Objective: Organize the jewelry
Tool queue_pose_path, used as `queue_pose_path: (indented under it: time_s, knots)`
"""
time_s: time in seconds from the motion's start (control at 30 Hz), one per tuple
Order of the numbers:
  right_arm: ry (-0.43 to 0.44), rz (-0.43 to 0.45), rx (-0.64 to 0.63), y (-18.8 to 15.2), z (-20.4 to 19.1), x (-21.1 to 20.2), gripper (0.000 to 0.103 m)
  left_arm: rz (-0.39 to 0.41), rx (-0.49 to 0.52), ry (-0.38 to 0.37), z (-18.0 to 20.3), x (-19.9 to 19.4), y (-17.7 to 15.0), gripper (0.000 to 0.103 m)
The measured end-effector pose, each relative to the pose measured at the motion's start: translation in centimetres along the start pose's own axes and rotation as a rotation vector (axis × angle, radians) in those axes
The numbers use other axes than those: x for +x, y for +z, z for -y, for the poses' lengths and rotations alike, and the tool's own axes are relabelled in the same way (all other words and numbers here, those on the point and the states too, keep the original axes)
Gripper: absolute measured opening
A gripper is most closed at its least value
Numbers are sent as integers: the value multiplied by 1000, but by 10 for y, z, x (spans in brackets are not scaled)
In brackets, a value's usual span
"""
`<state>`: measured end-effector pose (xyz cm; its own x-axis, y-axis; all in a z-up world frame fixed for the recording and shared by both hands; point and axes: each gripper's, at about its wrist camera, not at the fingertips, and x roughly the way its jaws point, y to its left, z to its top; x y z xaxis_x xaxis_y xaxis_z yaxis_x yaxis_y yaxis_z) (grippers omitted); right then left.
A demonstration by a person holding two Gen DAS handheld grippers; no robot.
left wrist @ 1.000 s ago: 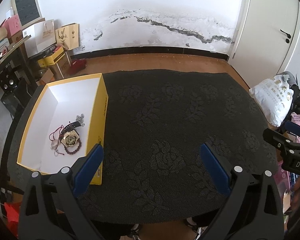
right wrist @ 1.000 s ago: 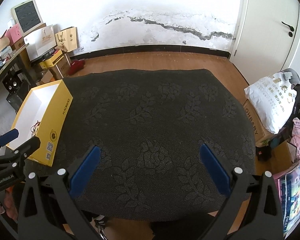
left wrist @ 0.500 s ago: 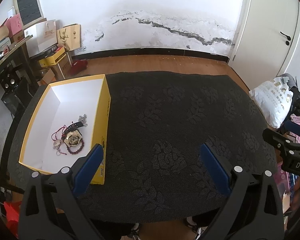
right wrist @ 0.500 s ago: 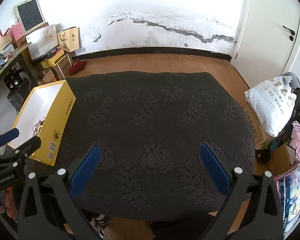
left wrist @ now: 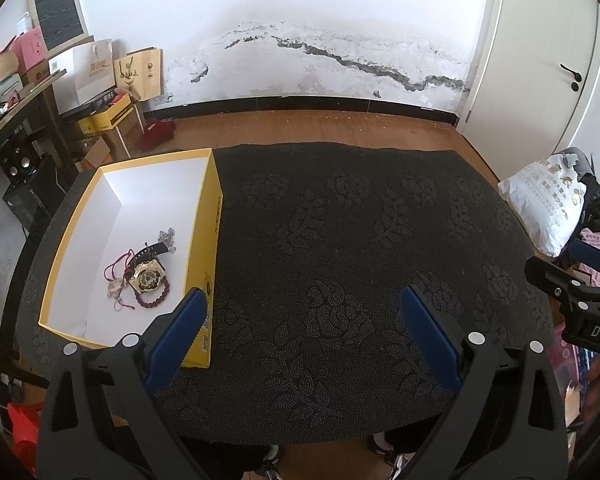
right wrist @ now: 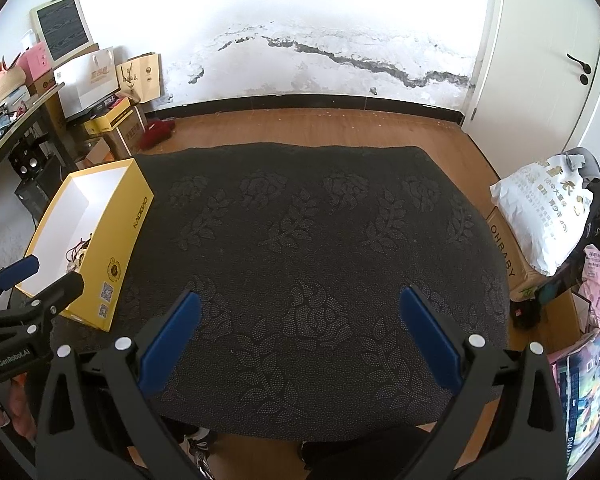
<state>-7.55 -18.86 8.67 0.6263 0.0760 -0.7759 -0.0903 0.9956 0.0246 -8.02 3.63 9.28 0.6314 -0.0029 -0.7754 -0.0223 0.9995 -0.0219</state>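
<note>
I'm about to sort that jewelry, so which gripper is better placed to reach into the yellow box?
Left gripper: open, beside the yellow box holding the jewelry. The right gripper hangs farther away.

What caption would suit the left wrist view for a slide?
Open left claw above a dark floral cloth, beside a yellow box holding jewelry.

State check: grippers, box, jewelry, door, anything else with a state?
Left gripper: open, empty, above the mat.
Right gripper: open, empty, above the mat.
Yellow box: lid off, upright on the mat's left edge.
Jewelry: piled in the box, tangled; watch face up.
Mat: flat, nothing else on it.
Door: shut.
White bag: lying beside the mat, closed or not I cannot tell.
</note>
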Motion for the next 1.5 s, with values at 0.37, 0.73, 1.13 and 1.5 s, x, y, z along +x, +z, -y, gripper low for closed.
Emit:
queue_pose_path:
  time_s: [0.37, 0.73, 1.13, 1.5]
  knots:
    - [-1, -1, 1, 0, 0, 0, 96, 0, 1, -1, 0, 0, -1, 95]
    - [1, 0, 1, 0, 0, 0, 96, -1, 3, -1, 0, 0, -2, 95]
    - [-1, 2, 0, 0, 0, -1, 96, -2, 4, -2, 0, 2, -4, 95]
    - [-2, 3, 0, 0, 0, -1, 96, -3, 8, -6, 0, 3, -5, 95]
